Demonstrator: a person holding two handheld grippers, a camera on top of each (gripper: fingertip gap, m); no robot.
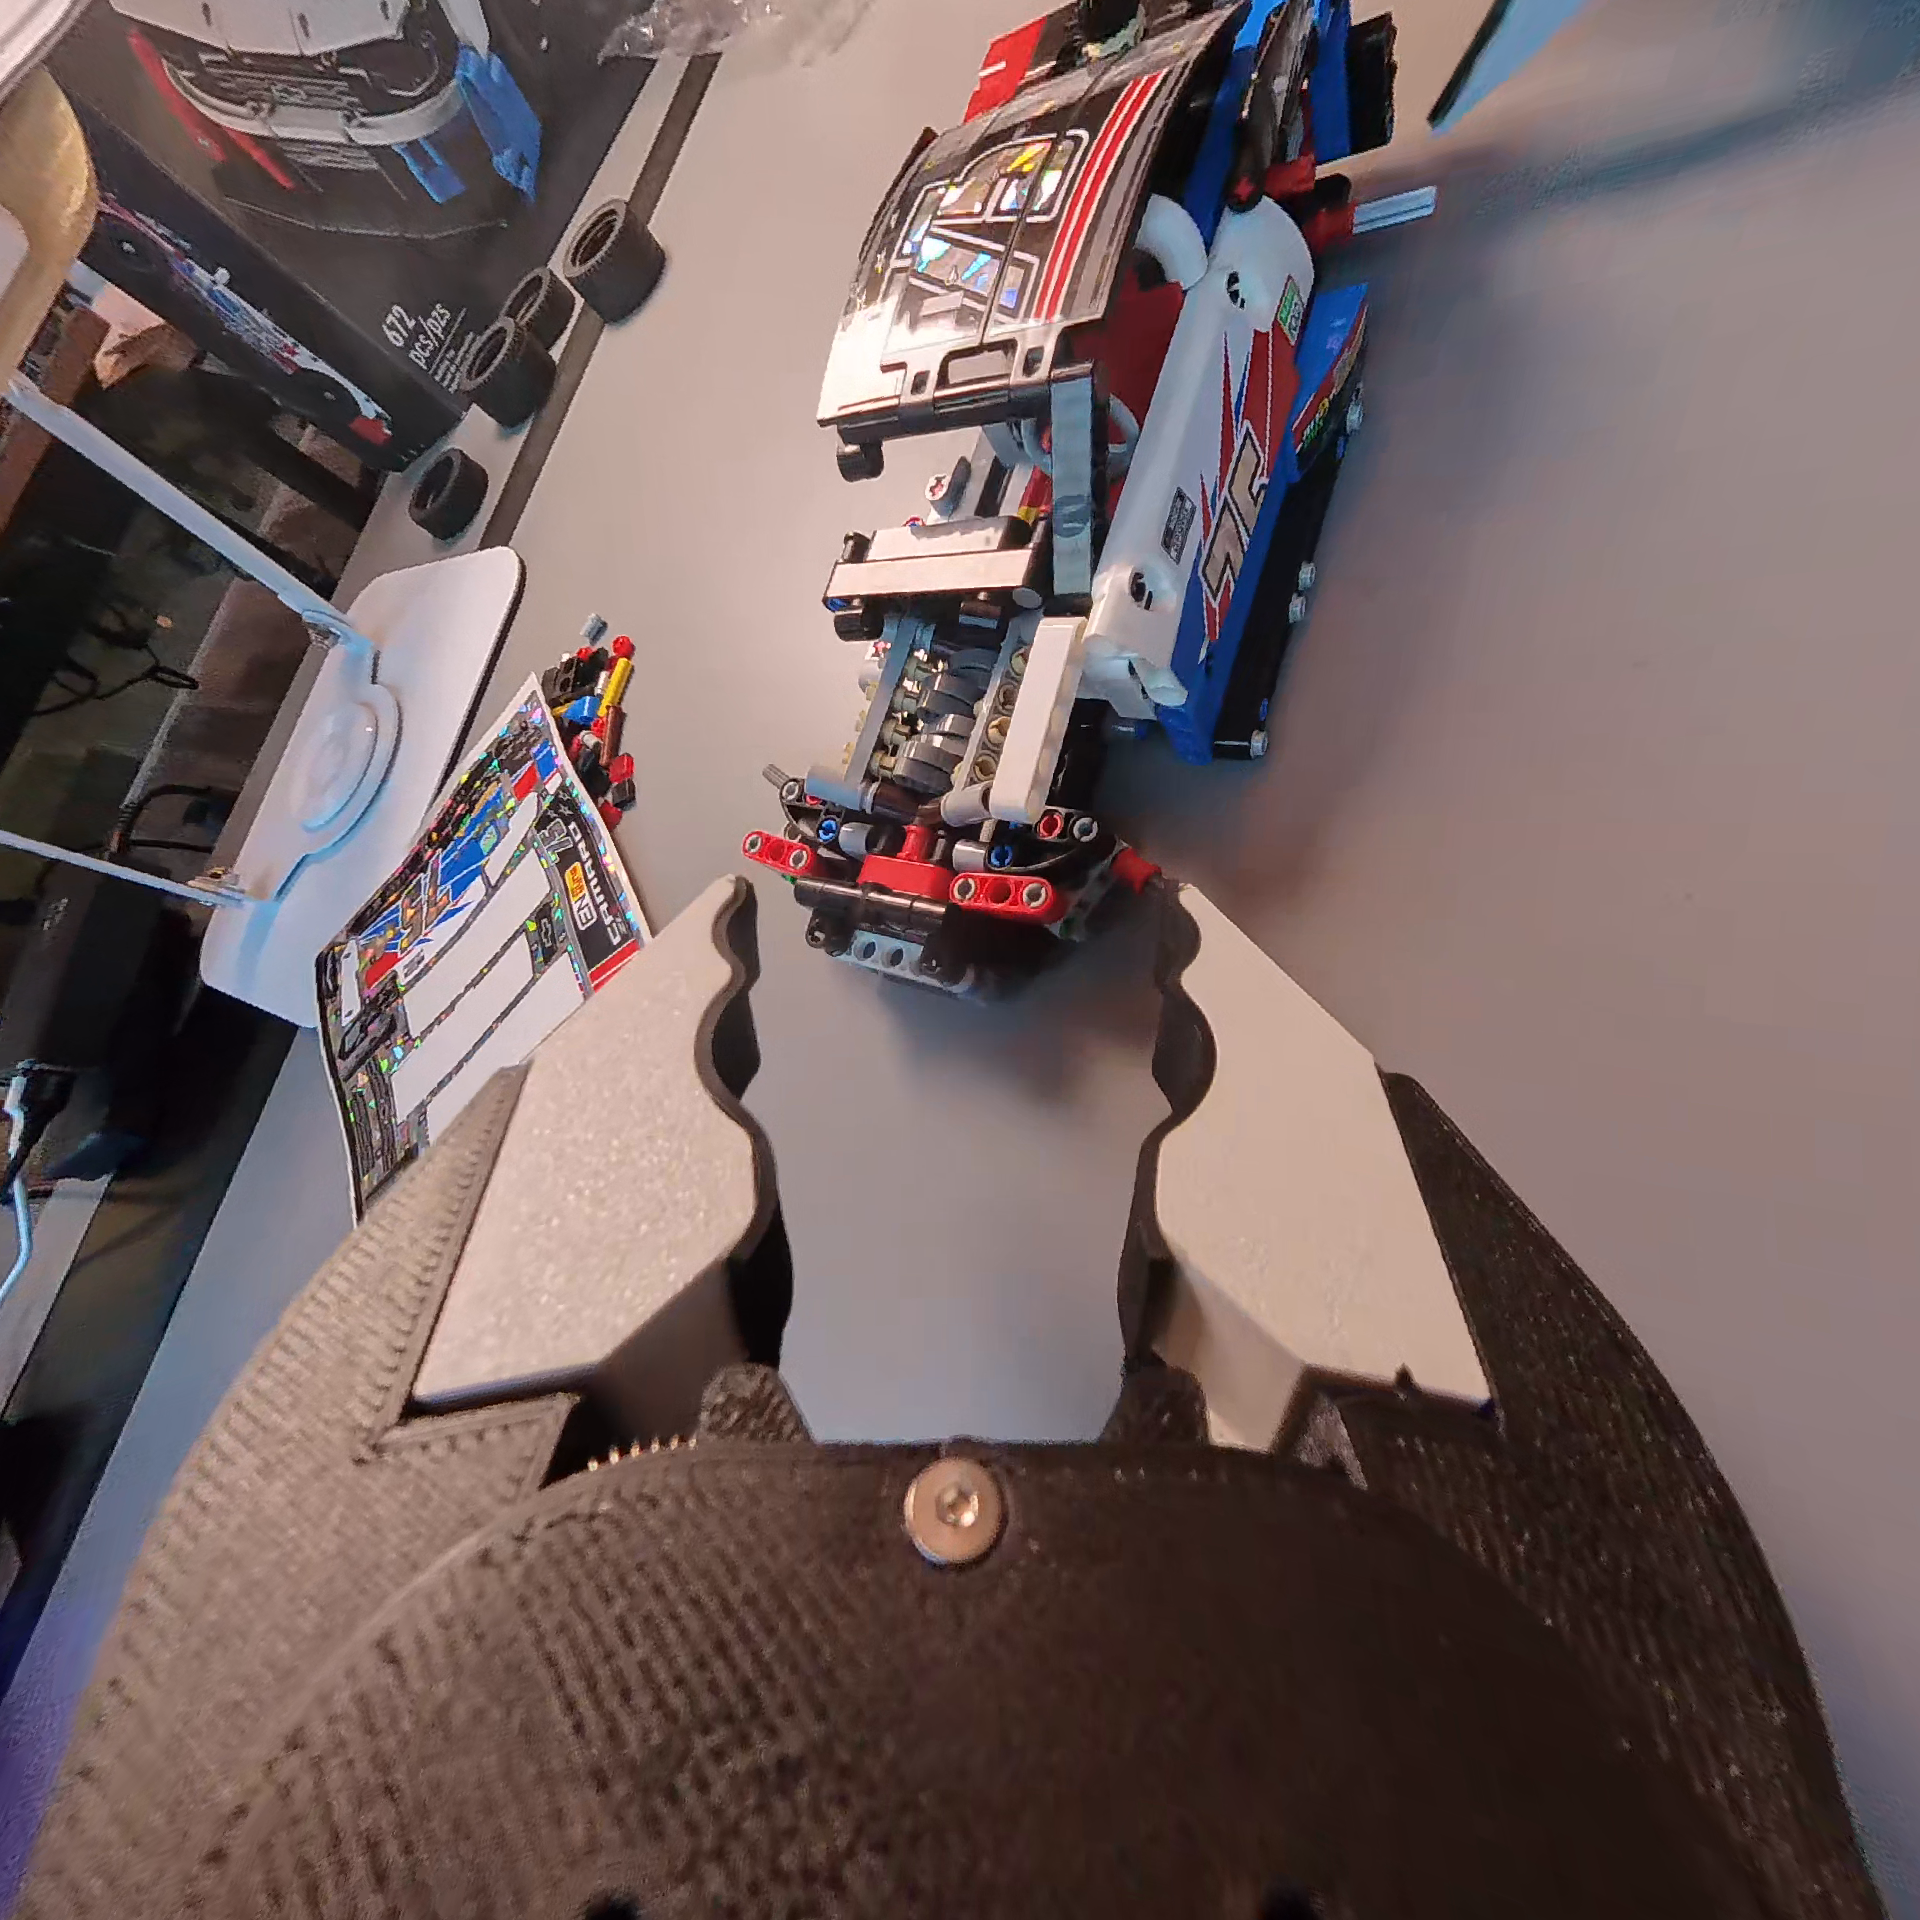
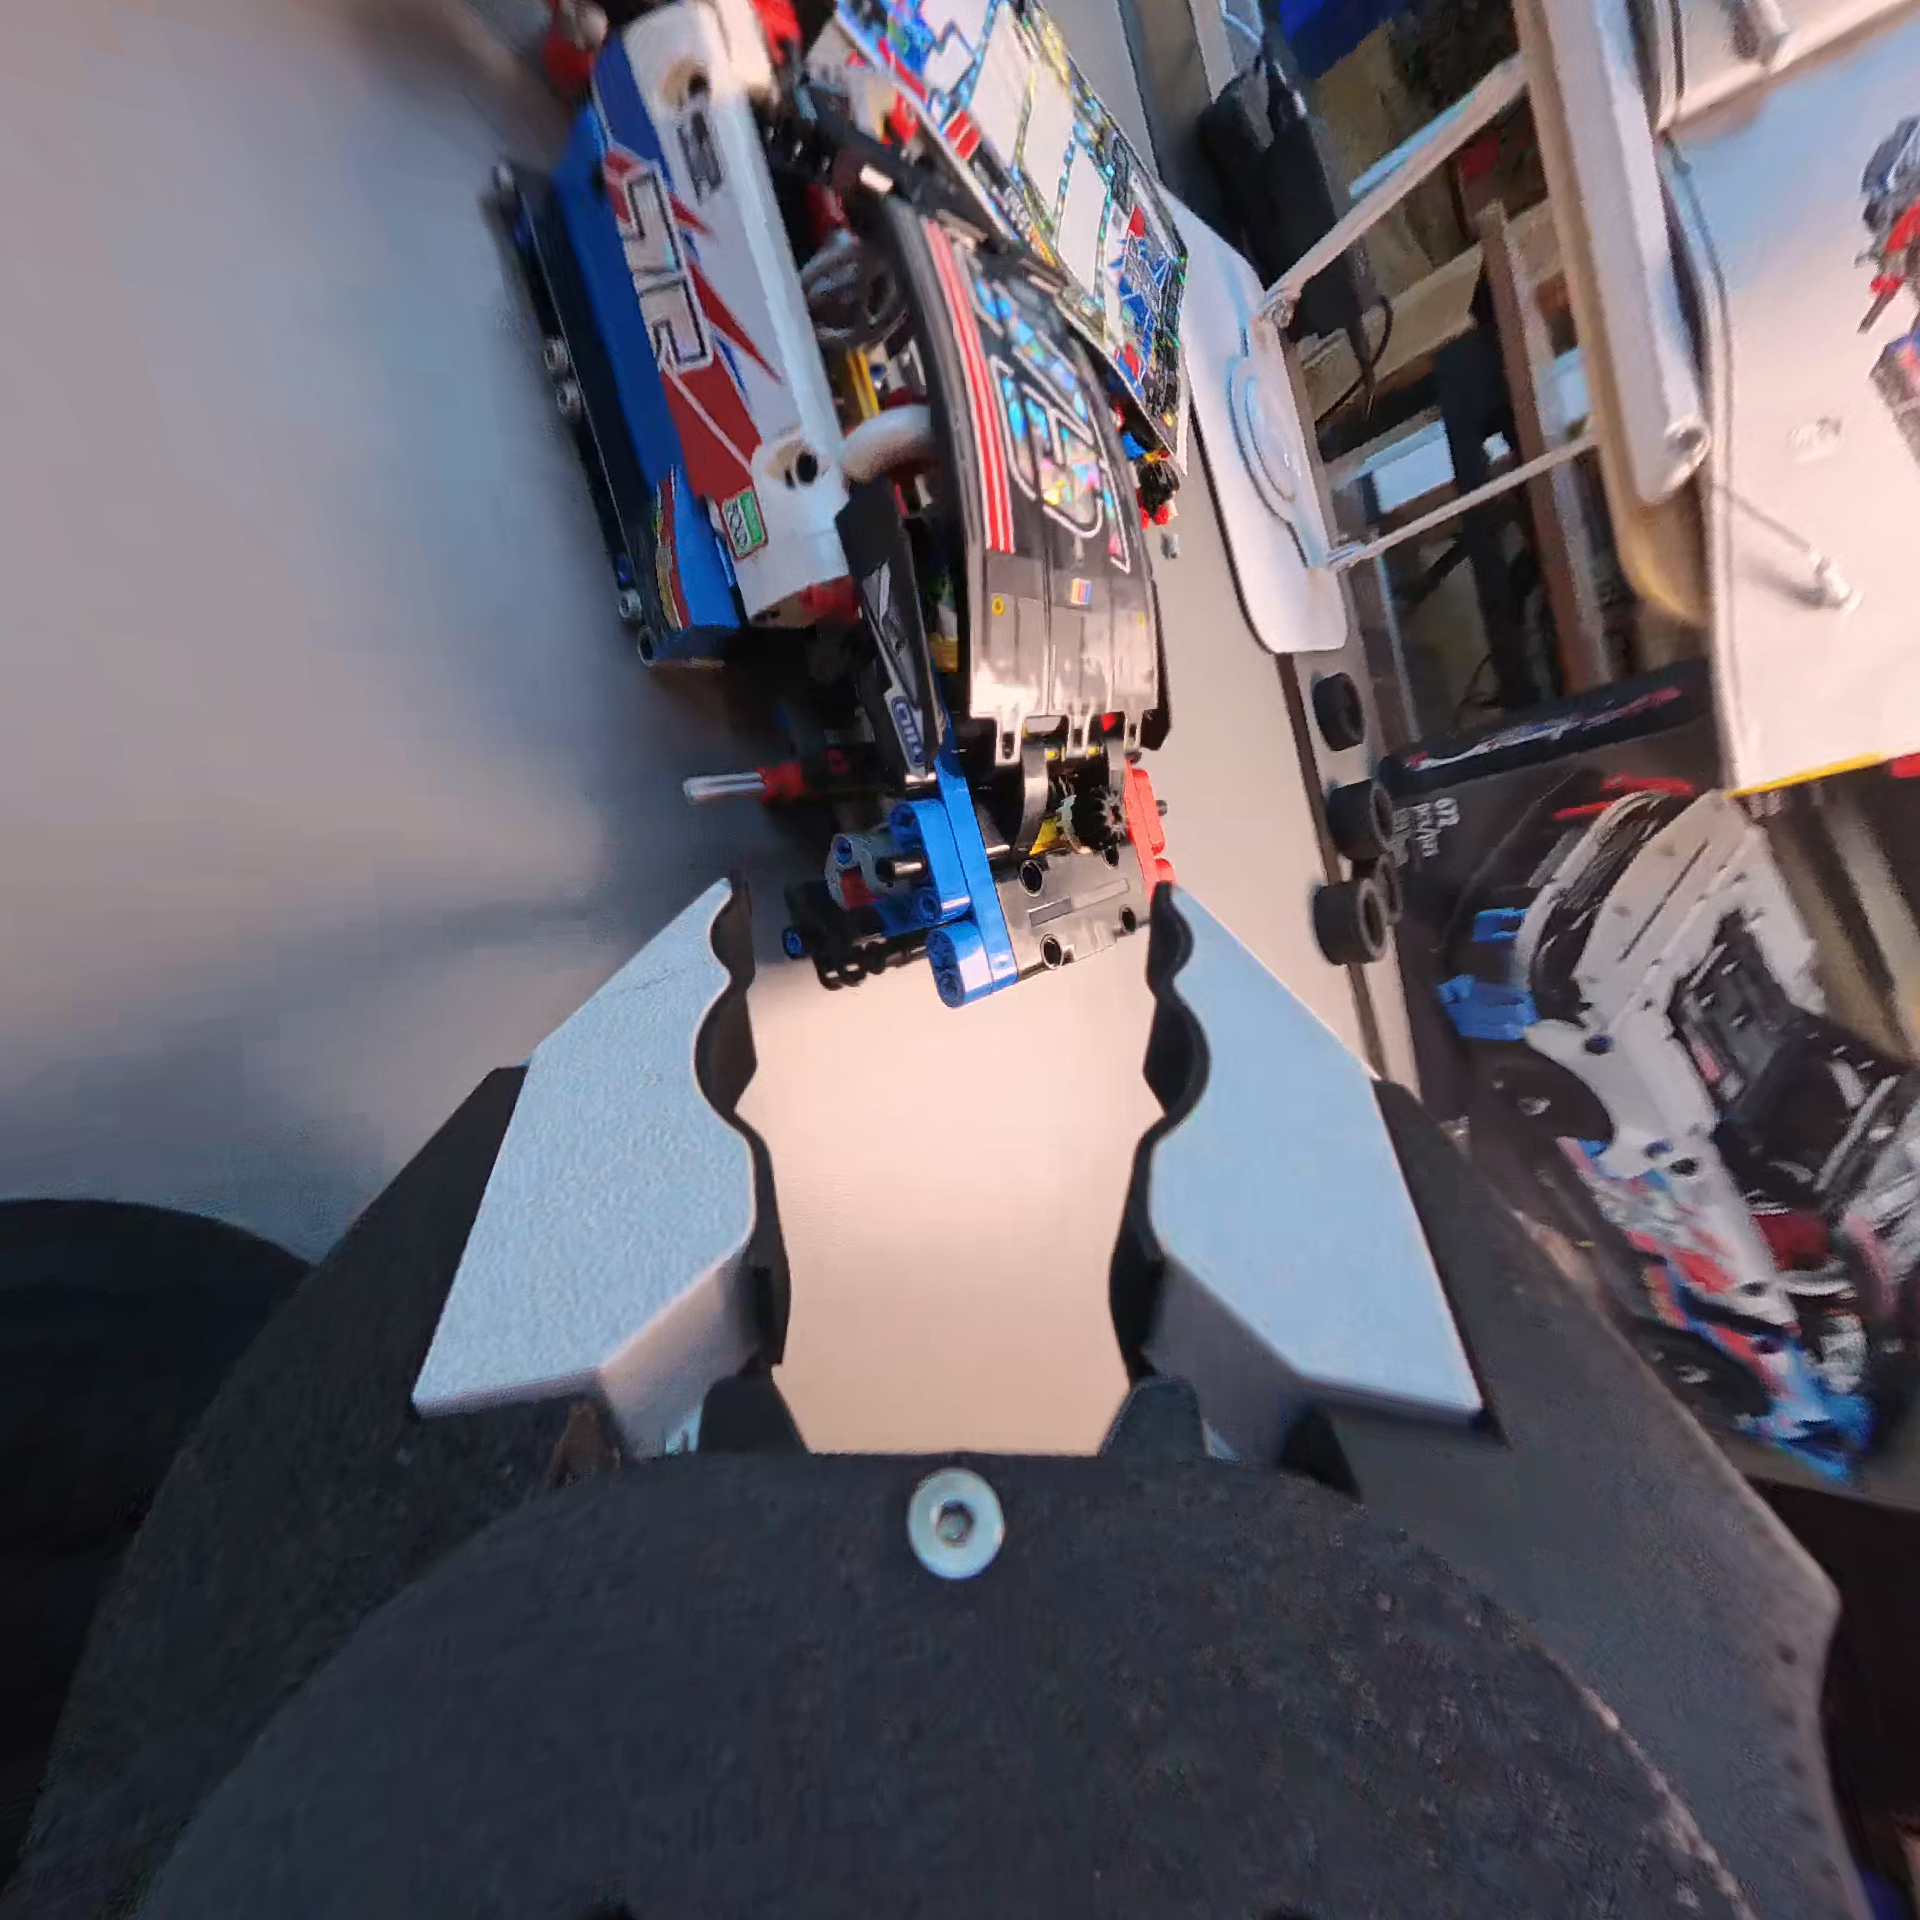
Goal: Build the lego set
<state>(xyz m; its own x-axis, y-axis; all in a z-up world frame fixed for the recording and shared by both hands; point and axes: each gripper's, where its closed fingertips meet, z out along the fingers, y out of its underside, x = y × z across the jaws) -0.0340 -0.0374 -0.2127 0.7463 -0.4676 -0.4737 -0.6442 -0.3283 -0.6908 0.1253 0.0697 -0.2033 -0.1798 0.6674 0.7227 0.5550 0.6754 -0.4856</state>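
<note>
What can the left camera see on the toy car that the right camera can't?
Only the left wrist view shows the car's red front end and grey engine. Only the right wrist view shows the blue and black rear end with its small black gear. Both show the black roof, sticker sheet, loose tyres and open grippers.

I work over a smooth grey tabletop (image 1: 1558, 831) in warm light. Past its edge stand wooden shelf frames (image 2: 1496, 312), dim and cluttered, and a flat white stand base (image 1: 364, 748) rests near that edge.
</note>
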